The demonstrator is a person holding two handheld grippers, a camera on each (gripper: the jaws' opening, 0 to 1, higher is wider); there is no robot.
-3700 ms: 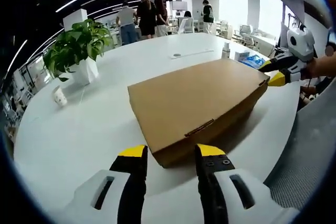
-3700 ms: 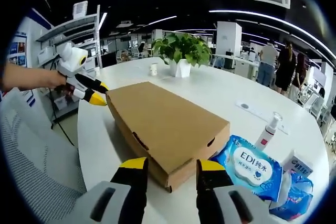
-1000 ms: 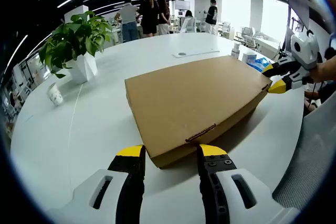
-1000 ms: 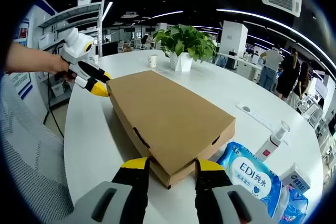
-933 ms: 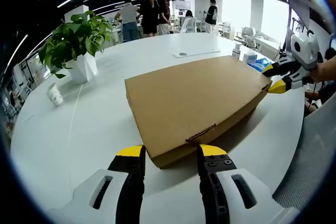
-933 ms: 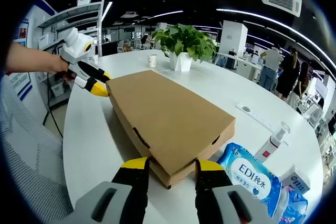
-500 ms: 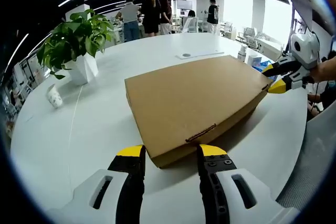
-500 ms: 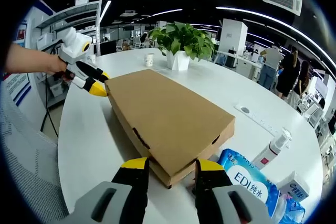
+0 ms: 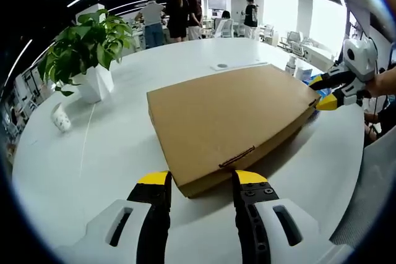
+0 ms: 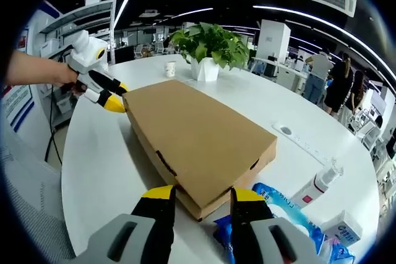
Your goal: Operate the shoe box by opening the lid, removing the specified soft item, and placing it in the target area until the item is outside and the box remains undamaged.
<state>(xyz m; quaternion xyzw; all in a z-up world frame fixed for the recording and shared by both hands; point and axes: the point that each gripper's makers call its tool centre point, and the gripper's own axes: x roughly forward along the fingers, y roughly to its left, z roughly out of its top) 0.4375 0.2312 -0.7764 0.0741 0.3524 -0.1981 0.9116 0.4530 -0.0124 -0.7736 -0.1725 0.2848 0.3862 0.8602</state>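
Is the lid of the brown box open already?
No, the shoe box lies flat on the white table with its lid fully closed.

You've got a big round white table under everything. Closed brown cardboard shoe box lies flat near your edge. Potted plant in a white pot and a small paper cup sit farther out. Beside the box: blue wet-wipes pack, pump bottle, small carton. Round grommet plate mid-table.
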